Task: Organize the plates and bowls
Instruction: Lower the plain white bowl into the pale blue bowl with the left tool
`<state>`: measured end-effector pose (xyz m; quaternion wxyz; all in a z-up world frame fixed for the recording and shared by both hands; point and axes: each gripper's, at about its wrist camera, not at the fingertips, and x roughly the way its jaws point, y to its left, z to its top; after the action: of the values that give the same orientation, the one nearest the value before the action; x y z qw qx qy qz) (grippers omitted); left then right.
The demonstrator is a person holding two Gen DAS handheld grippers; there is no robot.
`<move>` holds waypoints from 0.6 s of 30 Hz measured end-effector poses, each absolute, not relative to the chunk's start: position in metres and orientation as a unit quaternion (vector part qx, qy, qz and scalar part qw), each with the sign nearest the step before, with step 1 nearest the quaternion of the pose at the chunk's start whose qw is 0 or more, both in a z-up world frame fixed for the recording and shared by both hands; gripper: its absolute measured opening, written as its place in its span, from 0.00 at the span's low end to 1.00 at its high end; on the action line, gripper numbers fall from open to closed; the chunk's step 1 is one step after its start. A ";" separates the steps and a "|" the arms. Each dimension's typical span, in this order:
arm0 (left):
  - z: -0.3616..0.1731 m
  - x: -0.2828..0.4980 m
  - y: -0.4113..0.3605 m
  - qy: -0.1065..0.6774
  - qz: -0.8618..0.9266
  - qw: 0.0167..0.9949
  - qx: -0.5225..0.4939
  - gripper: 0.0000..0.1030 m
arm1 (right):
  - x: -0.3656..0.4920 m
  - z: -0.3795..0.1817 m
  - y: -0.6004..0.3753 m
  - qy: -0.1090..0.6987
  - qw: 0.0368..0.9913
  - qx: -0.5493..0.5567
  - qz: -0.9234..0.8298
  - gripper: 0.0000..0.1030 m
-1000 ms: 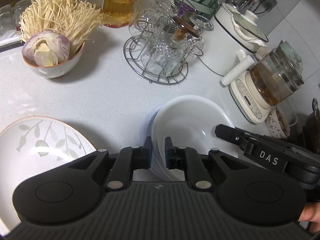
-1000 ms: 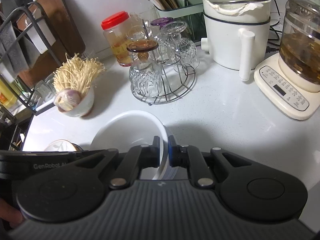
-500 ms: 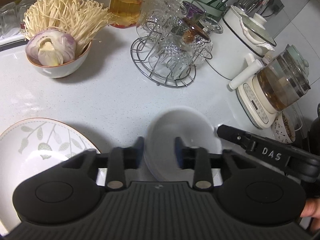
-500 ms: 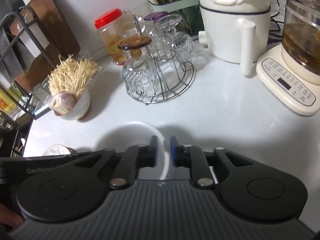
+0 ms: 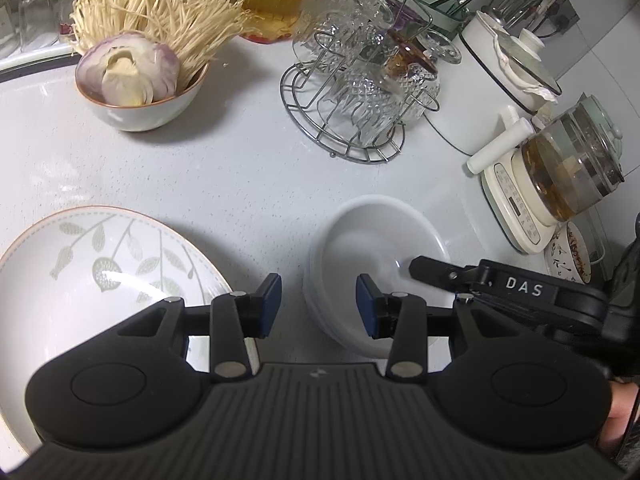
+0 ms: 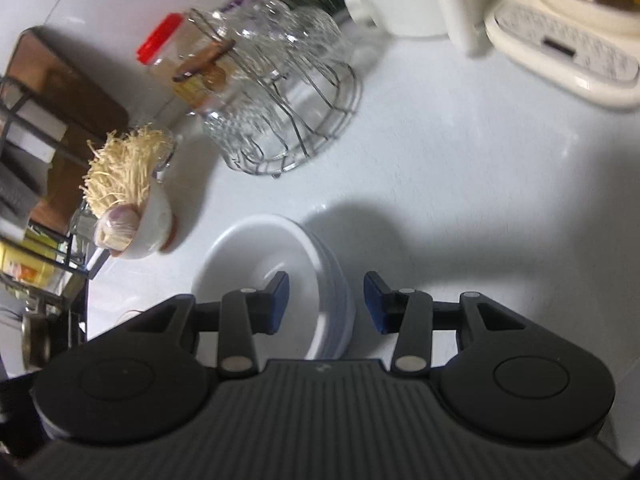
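A stack of plain white bowls (image 5: 372, 248) rests on the white counter; it also shows in the right wrist view (image 6: 276, 256). My left gripper (image 5: 318, 304) is open, its jaws straddling the stack's near-left rim without gripping. My right gripper (image 6: 326, 300) is open, its jaws either side of the stack's right rim; its finger (image 5: 432, 270) reaches over the bowl in the left wrist view. A large leaf-patterned plate (image 5: 92, 280) lies at the left.
A bowl of enoki mushrooms and onion (image 5: 144, 80) stands at the back left. A wire rack of glass cups (image 5: 360, 92), a white pot (image 5: 504, 80), a glass kettle on its base (image 5: 560, 184) and a red-lidded jar (image 6: 176, 60) line the back.
Both grippers were shut on the bowl's rim a second ago. The left opened first, then the right, leaving the bowl on the stack. The right wrist view has tilted.
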<state>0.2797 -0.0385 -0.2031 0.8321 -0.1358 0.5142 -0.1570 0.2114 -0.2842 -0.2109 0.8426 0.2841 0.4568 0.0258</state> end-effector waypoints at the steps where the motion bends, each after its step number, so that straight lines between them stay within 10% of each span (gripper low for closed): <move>1: -0.203 0.279 -0.038 0.515 -0.157 0.832 -0.136 0.45 | 0.211 -0.213 -0.284 0.458 0.840 0.289 0.028 0.44; 18: -0.191 0.276 -0.039 0.528 -0.150 0.821 -0.154 0.45 | 0.212 -0.233 -0.287 0.481 0.794 0.371 -0.016 0.28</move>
<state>0.2763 -0.0390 -0.1913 0.8213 -0.1538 0.5285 -0.1502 0.2119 -0.2867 -0.2332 0.7941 0.3709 0.4812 -0.0163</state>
